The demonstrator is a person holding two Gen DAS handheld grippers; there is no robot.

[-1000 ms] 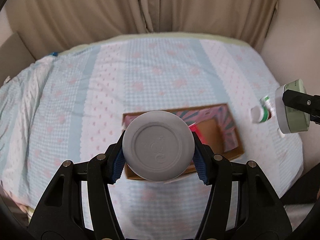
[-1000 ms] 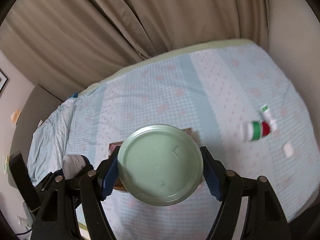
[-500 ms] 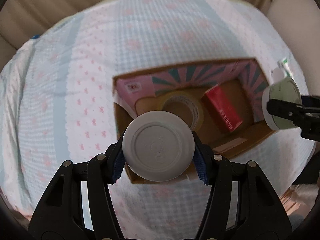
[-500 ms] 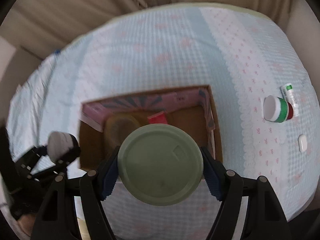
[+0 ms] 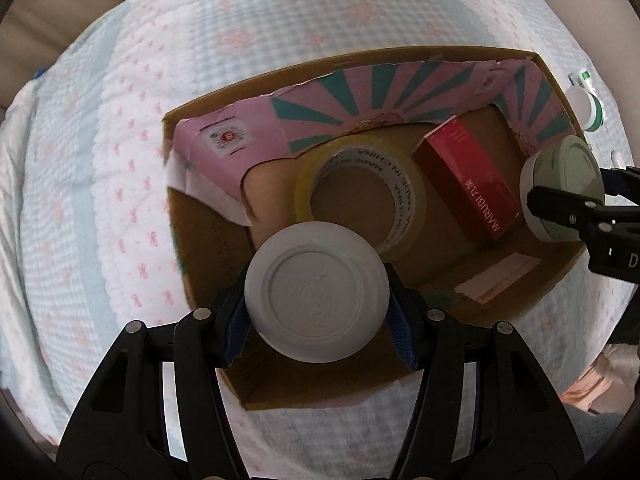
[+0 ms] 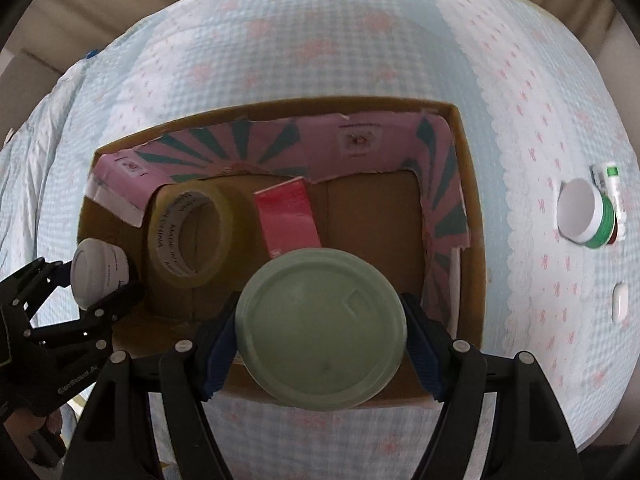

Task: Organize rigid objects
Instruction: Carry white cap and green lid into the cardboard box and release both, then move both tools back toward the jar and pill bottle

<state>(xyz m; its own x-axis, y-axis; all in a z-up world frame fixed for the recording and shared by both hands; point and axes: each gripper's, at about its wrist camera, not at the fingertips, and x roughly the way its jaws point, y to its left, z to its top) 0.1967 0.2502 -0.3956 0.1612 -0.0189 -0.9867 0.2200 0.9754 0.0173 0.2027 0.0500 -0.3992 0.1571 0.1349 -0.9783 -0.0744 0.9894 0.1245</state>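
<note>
Both jars hang over the cardboard box (image 5: 552, 80): left gripper (image 5: 318, 312) clamps the white jar (image 5: 316, 292), right gripper (image 6: 320, 348) the green-lidded jar (image 6: 320, 328). Next, lower them into free floor and release.

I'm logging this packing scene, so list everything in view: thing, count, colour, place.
box: 1, brown cardboard with pink-teal liner, on the bedspread
tape roll: 1, yellowish clear, inside box
red carton: 1, inside box, beside tape roll
white jar: 1, in left tool, over box
green jar: 1, pale green, in right tool, over box
green-banded jar: 1, white and green, on bedspread outside box
tube: 1, white and green, beside that jar
small white item: 1, on bedspread
bedspread: 1, blue-white check with pink
left tool: 1, black, shut on white jar
right tool: 1, black, shut on green jar
</note>
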